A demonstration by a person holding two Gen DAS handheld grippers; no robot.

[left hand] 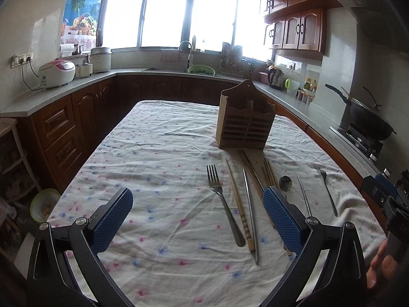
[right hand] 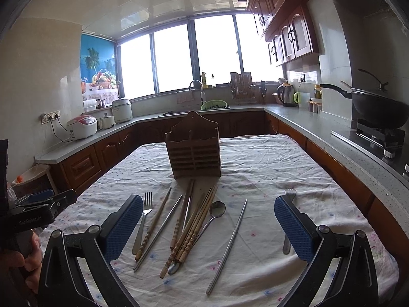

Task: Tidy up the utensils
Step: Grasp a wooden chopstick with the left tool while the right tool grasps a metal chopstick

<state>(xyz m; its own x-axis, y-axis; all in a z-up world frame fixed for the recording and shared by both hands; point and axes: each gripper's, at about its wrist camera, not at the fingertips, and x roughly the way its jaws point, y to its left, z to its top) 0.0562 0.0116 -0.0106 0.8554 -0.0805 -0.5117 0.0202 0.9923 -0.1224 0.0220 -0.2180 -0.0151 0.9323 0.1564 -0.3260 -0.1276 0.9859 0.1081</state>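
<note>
A tabletop [right hand: 268, 158] covered with a flowered cloth carries a wooden utensil holder [right hand: 193, 151] standing upright toward the far edge. Loose utensils lie flat on the near side of it: a fork [right hand: 142, 220], a bundle of wooden chopsticks [right hand: 194, 227] overlapping one another, a spoon [right hand: 213, 216], and thin metal chopsticks [right hand: 227, 245]. A second fork [right hand: 288, 220] lies apart, nearer the right edge.

Both tools hover above the near edge. The left hand-held gripper [left hand: 198, 217] is released, its blue pads spread wide and holding nothing. The right hand-held gripper [right hand: 208, 226] is likewise spread wide and empty.

Likely risks: the chopsticks are crossed and touching, so closing on one could drag or roll its neighbours. The thin metal pieces lie flush on soft, wrinkled cloth, so pads may slip off or pinch fabric. The light holder could tip if bumped during insertion.

The right wrist view shows the whole chopstick bundle and the second fork's tines; the left wrist view hides part of the bundle behind its own pad, but shows a bare stretch of cloth toward the left edge.
</note>
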